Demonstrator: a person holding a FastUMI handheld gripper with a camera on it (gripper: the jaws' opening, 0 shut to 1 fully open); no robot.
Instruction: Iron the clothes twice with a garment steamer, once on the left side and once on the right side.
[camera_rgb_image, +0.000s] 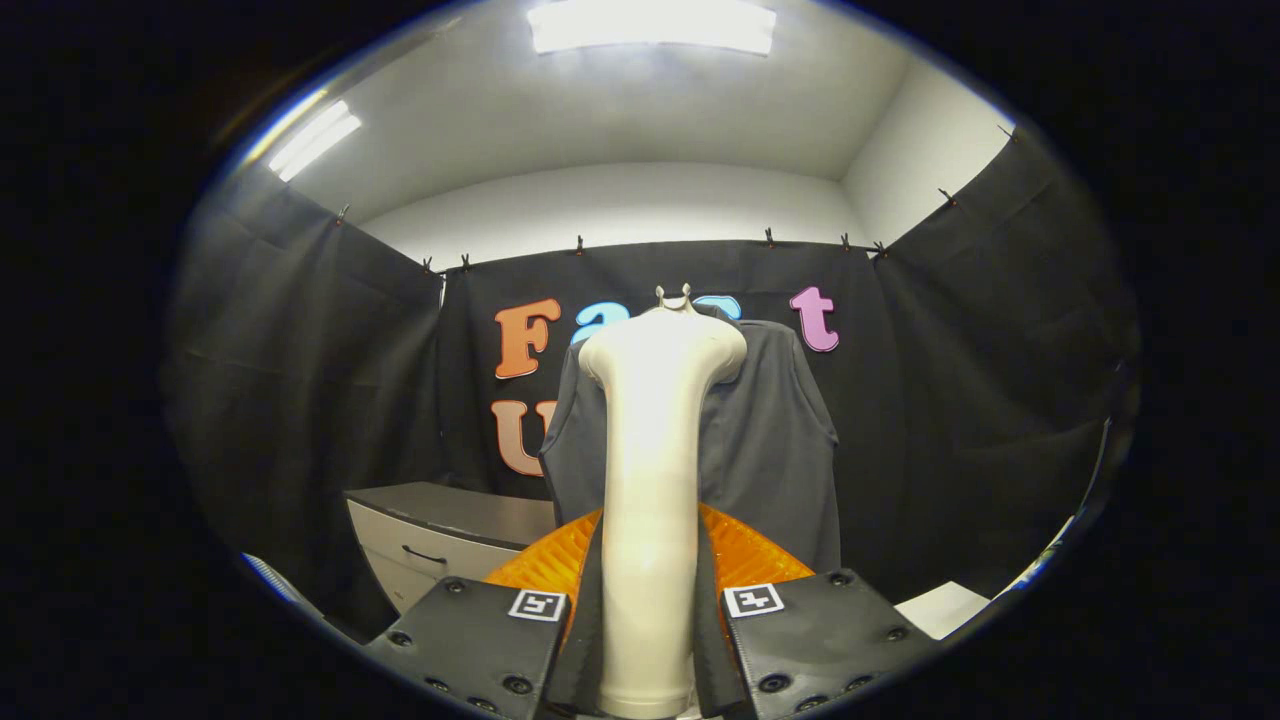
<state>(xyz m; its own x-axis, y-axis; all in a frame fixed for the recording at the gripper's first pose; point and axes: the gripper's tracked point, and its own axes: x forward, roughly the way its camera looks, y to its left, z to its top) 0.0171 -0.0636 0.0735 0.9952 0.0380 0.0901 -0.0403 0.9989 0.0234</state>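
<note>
My hand-held gripper (648, 610) was clamped on the steamer (652, 480), both fingers (480, 640) pressing its pale handle from either side. The handle ran straight up between the fingers, upright, widening at the top into the steamer head. The head sat in front of the upper part of the garment (770, 440); I couldn't tell whether it touched the cloth or hung just short of it.

The garment was a dark grey sleeveless piece, hanging on a hanger whose pale top (673, 296) showed just above the steamer head. It hung straight ahead of the fingers, beyond the steamer, and most of what I could see of it lay to the right of the handle, with a narrower strip to the left.

Behind the garment was the black cloth wall (300, 400), clipped along its top edge. Lower left of the garment stood a desk (450, 515) with a dark top and a light drawer front with a handle. A white surface (945, 608) showed low on the right, past the right finger. Two ceiling lights (650, 25) were on above.
</note>
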